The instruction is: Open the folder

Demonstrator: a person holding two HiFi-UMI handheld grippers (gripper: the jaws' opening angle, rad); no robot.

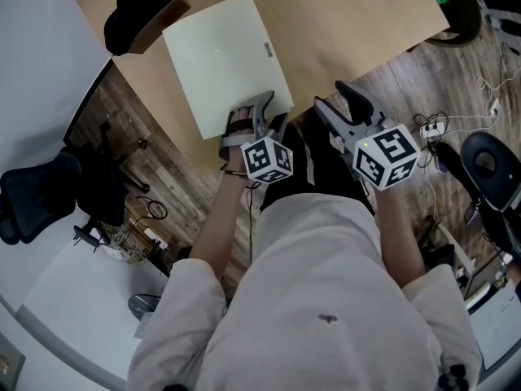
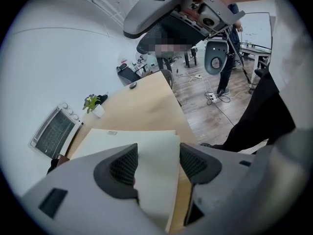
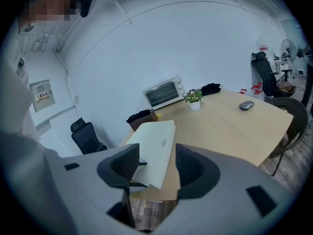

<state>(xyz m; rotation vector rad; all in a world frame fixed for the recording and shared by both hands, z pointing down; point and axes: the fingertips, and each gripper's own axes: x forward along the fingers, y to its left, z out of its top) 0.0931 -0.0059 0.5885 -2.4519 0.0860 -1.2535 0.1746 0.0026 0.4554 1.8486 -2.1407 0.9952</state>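
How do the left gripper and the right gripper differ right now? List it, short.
The left gripper reaches over the table onto the folder; the right gripper hangs near the table's edge, off the folder. The folder's edge lies between the left gripper's jaws; the right gripper's jaws hold nothing. Shared: both stand open.

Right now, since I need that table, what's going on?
A person holds a gripper in each hand. The left gripper is open around the near edge of the closed pale cream folder on the light wooden table. The right gripper is open and empty, off the table.
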